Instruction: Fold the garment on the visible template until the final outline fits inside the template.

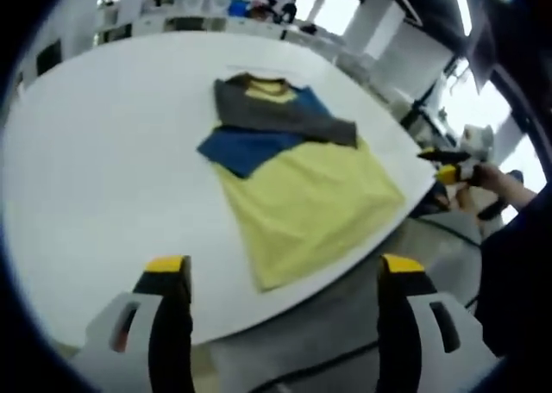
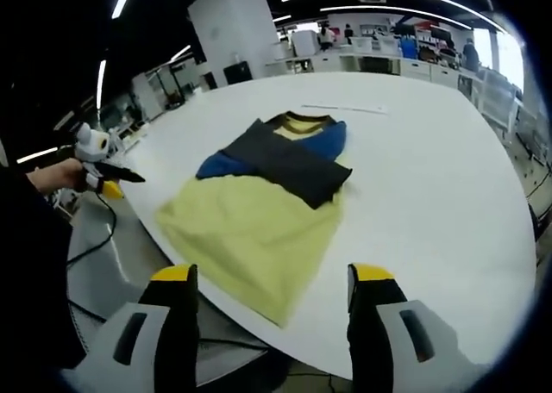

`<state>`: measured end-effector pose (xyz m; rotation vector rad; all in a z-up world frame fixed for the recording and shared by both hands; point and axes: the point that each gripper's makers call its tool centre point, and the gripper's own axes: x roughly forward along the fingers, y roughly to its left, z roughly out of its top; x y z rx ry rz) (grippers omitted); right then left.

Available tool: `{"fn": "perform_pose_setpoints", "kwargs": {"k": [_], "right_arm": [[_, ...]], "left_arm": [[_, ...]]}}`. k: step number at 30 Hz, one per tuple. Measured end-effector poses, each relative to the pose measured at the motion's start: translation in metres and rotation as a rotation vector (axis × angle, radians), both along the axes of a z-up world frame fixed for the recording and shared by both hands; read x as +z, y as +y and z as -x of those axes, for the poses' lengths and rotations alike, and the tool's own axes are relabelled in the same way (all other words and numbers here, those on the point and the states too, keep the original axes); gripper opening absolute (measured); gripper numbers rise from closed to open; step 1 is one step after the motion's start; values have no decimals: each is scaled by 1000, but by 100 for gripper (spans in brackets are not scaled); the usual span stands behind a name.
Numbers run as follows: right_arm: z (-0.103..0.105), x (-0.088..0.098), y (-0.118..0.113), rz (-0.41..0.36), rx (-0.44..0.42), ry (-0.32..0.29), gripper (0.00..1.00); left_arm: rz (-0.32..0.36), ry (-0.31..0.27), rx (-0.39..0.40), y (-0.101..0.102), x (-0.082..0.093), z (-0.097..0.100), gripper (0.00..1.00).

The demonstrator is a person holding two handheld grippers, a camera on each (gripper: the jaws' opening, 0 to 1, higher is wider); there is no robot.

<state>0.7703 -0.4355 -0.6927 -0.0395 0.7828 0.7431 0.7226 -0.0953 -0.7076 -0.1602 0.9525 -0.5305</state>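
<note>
both grippers, left gripper (image 1: pixel 285 277) and right gripper (image 2: pixel 272 285), jaws spread and empty; yellow t-shirt (image 1: pixel 302 186) with sleeves folded in lies on the white table (image 1: pixel 103 152), hem nearest both, long axis running away.

the folded-over dark sleeves (image 1: pixel 289 117) hide the middle of the shirt (image 1: pixel 302 195), so its front there cannot be seen. the tabletop (image 1: pixel 103 152) is cut off at the sides in both views. the things on the far desks (image 2: pixel 379 53) are too small and blurry to tell.
</note>
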Motion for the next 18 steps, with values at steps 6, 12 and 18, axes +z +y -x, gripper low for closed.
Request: {"fn": "perform_pose_setpoints", "kwargs": {"k": [6,12,18], "right_arm": [[5,-17,1,11,-9,37,64],[9,-35,2,43,-13,73,52],[12,-48,1,58,-27,109,45]], "left_arm": [[-4,40,16,1,-24,3,68],[-26,56,36,4,-34,-2,54],[-49,91,26,4,-45,0,46]]}}
